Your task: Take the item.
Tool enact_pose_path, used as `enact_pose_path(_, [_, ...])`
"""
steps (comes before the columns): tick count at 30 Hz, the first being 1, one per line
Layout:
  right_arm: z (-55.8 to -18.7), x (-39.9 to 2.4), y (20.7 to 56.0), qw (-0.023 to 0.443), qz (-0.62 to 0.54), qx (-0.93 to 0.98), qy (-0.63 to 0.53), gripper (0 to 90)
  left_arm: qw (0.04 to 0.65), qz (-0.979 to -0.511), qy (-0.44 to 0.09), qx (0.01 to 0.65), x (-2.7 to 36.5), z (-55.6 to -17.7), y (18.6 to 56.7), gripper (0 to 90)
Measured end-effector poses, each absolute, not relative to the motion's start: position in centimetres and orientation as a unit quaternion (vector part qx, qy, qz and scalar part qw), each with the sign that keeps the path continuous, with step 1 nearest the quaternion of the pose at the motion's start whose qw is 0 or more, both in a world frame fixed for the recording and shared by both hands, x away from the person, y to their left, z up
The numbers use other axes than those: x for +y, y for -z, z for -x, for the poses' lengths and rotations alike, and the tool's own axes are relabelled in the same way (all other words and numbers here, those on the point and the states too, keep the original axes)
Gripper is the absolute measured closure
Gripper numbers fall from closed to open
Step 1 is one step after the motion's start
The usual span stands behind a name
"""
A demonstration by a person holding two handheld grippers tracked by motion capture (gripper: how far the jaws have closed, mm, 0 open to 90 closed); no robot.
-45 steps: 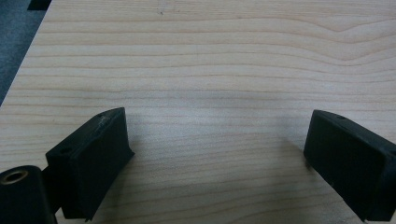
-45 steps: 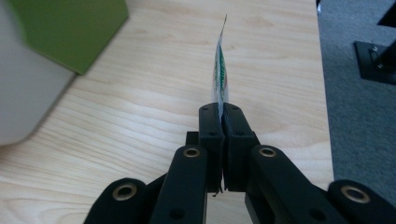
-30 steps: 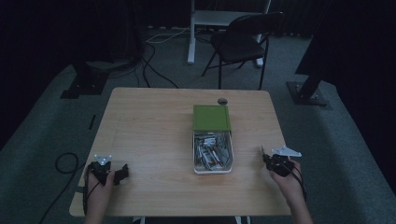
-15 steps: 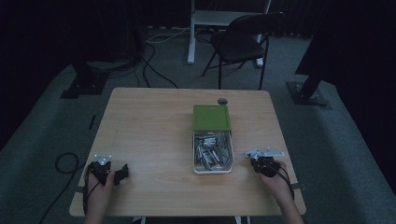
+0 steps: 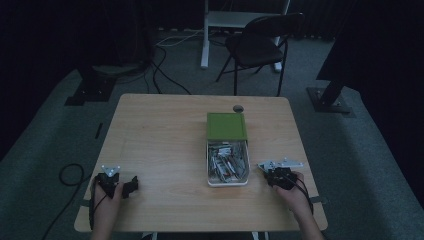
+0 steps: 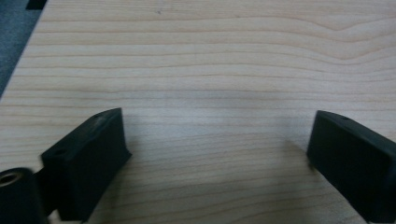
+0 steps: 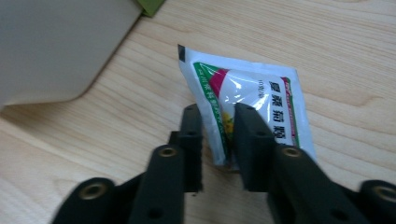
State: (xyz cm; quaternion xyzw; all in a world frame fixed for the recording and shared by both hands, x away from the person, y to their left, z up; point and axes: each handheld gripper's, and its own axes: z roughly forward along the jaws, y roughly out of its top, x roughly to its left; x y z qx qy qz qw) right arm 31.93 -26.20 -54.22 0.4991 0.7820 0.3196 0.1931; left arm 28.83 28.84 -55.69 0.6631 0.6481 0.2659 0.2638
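Since a second ago your right gripper (image 5: 270,167) has slid left along the near edge of the table (image 5: 165,135) to stop just beside the white tray (image 5: 227,183), and its jaws have just been opening around one glossy sachet (image 7: 247,95). That flat plastic packet, white with green and red print and a crinkled sealed edge, stands tilted on the pale wood between your two black, blocky pads (image 7: 252,140); a narrow gap shows on the left side of the film, so your grip reads as loosened rather than clenched, with the sachet not yet clear of the jaws. Your left gripper (image 5: 120,181) has stayed at the near left corner, its two matte rubber-like jaws spread wide over bare woodgrain, released and holding nothing. One rectangular tray with rounded corners sits right of centre on the table, packed with a heap of silvery sachets too jumbled to count, and one flat green square lid (image 5: 226,126) lies touching its far end. One small round dark object (image 5: 238,108) rests near the far edge. One folding chair (image 5: 260,47) stands on the grey carpet beyond the table.
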Motion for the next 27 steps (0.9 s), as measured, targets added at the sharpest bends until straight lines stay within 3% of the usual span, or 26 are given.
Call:
enact_pose_path(5, [-31.5, -26.1, 54.1, 0.189, -0.497, 0.774, -0.344, 54.2, 0.264, -0.663, -0.266, 0.648, 28.8, -28.8, 55.7, 3.4])
enact_pose_path(8, [-31.1, -26.0, 53.8, 0.191, -0.492, 0.770, -0.359, 49.9, 0.263, -0.663, -0.265, 0.648, 28.8, -28.8, 55.7, 3.4])
enact_pose_path(14, [-30.1, -25.8, 53.3, 0.166, -0.465, 0.780, -0.384, 30.4, 0.263, -0.664, -0.265, 0.648, 28.8, -28.8, 55.7, 3.3])
enact_pose_path(22, [-29.6, -26.2, 53.6, 0.166, -0.462, 0.783, -0.382, 18.4, 0.261, -0.664, -0.265, 0.648, 28.6, -28.9, 55.7, 2.9])
enact_pose_path(27, [-29.4, -26.2, 53.7, 0.159, -0.453, 0.790, -0.382, 13.7, 0.272, -0.696, -0.255, 0.614, 28.0, -28.7, 55.6, 3.1])
